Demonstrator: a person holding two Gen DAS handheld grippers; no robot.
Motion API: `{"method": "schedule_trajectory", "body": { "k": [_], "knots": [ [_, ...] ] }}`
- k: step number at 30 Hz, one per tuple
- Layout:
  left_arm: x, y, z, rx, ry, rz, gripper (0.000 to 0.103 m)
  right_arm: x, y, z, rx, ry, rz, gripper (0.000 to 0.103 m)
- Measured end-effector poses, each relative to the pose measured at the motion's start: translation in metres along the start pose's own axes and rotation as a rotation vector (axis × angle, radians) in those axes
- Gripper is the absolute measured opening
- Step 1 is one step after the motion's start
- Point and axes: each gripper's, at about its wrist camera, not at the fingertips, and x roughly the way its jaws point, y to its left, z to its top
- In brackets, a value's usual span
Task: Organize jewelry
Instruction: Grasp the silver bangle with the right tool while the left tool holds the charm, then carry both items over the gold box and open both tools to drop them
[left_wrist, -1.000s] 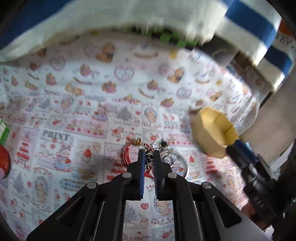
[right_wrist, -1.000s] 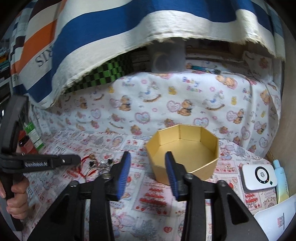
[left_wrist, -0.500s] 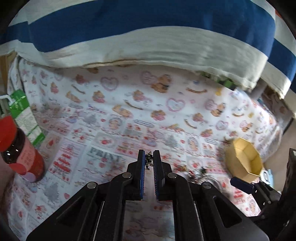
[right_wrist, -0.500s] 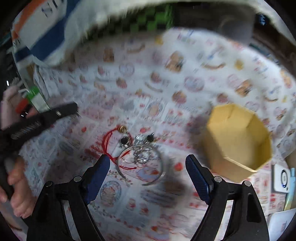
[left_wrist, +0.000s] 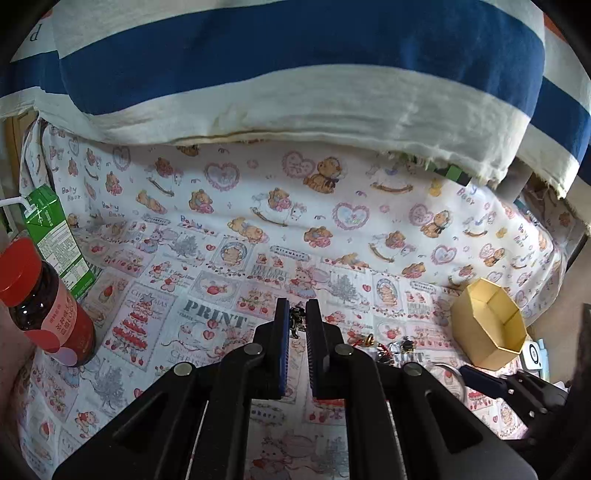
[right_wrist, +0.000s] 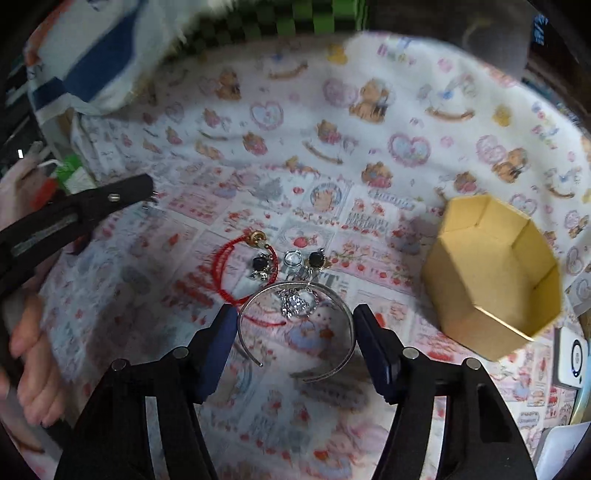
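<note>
My left fingers (left_wrist: 295, 318) pinch a small dark trinket (left_wrist: 296, 322) at frame centre. My right fingers (right_wrist: 295, 332) have just been closing and stand apart, either side of the silver bangle (right_wrist: 295, 325), pads clear of it. The red cord (right_wrist: 243, 269) and earrings (right_wrist: 288, 262) lie just above. The box (right_wrist: 491, 273) sits at right.

The cloth (left_wrist: 258, 229) on the worktop is white, printed with brown bears, pink hearts, red strawberries and grey lettering. Above it hangs a blanket (left_wrist: 295, 74) in blue and cream stripes. The box (right_wrist: 491, 273) is mustard yellow. The cord bracelet (right_wrist: 236, 266) is red, the bangle (right_wrist: 295, 325) silver. The bottle (left_wrist: 44, 302) is dark with a red cap, the carton (left_wrist: 55, 236) green.
</note>
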Motion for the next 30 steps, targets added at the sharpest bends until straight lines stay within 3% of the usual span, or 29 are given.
{"method": "schedule_trajectory", "body": {
  "k": [5, 10, 15, 18, 20, 22, 24, 30],
  "knots": [
    [-0.008, -0.010, -0.003, 0.025, -0.023, -0.020, 0.008, -0.033, -0.021, -0.011, 0.061, -0.154, 0.101, 0.067],
    [-0.016, -0.023, -0.007, 0.092, -0.096, 0.016, 0.008, -0.048, -0.039, -0.005, 0.088, -0.223, 0.129, 0.067],
    [-0.016, -0.021, -0.006, 0.051, -0.067, -0.129, 0.008, -0.060, -0.062, -0.001, 0.169, -0.261, 0.198, 0.067],
    [-0.035, -0.047, -0.014, 0.213, -0.159, -0.024, 0.008, -0.076, -0.080, 0.003, 0.213, -0.336, 0.206, 0.067],
    [-0.051, -0.062, -0.016, 0.258, -0.196, -0.095, 0.008, -0.088, -0.102, 0.005, 0.262, -0.386, 0.242, 0.067],
    [-0.051, -0.075, -0.007, 0.204, -0.102, -0.248, 0.008, -0.094, -0.122, 0.008, 0.317, -0.417, 0.246, 0.067],
    [-0.045, -0.099, 0.003, 0.226, -0.036, -0.347, 0.008, -0.097, -0.143, 0.009, 0.364, -0.433, 0.221, 0.067],
    [0.000, -0.164, 0.015, 0.255, 0.084, -0.403, 0.008, -0.084, -0.188, 0.006, 0.499, -0.405, 0.285, 0.067]
  ]
}}
